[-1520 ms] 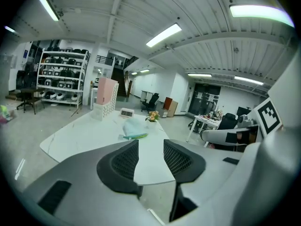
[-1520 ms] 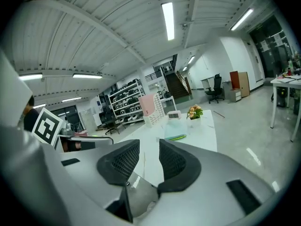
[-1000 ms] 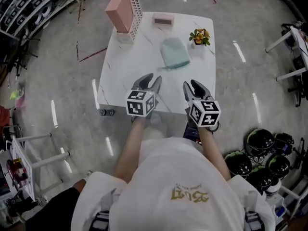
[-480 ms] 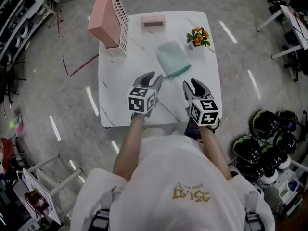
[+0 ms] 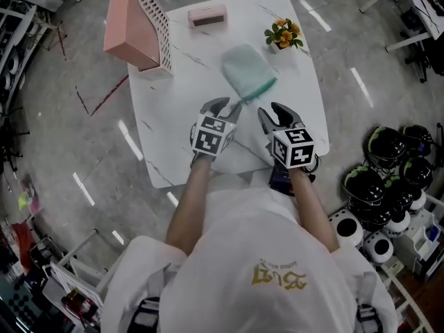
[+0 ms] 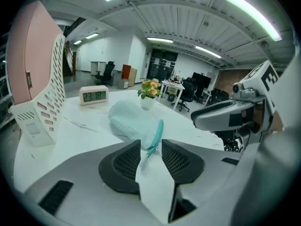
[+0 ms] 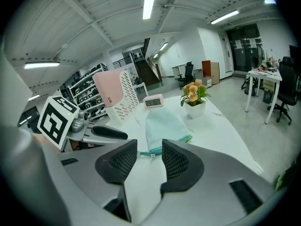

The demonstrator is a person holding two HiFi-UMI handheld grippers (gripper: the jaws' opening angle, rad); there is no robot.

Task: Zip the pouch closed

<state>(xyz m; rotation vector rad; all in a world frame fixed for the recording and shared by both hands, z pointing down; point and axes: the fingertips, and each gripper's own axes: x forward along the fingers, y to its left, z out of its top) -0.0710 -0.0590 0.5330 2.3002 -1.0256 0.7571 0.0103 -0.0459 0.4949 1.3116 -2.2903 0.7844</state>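
Observation:
A mint-green pouch (image 5: 248, 79) lies flat on the white marble table (image 5: 166, 130), its teal zipper edge (image 6: 157, 134) facing me. My left gripper (image 5: 225, 107) hovers just short of the pouch's near left corner, jaws apart and widening slightly, nothing between them. In the left gripper view the zipper's end shows in the gap of that gripper (image 6: 150, 147), apart from the pads. My right gripper (image 5: 274, 114) hovers off the pouch's near right side, its jaws opening and empty. In the right gripper view the zipper pull (image 7: 151, 153) lies beyond that gripper (image 7: 150, 150).
A pink and white perforated file holder (image 5: 135, 23) stands at the table's far left. A small digital clock (image 5: 208, 16) and a flower pot (image 5: 283, 37) sit along the far edge. Several helmets (image 5: 385, 179) lie on the floor to the right.
Both grippers have moved forward over the table and lower, closing in on the pouch's near edge. The left gripper has rolled. The right jaws stand wider.

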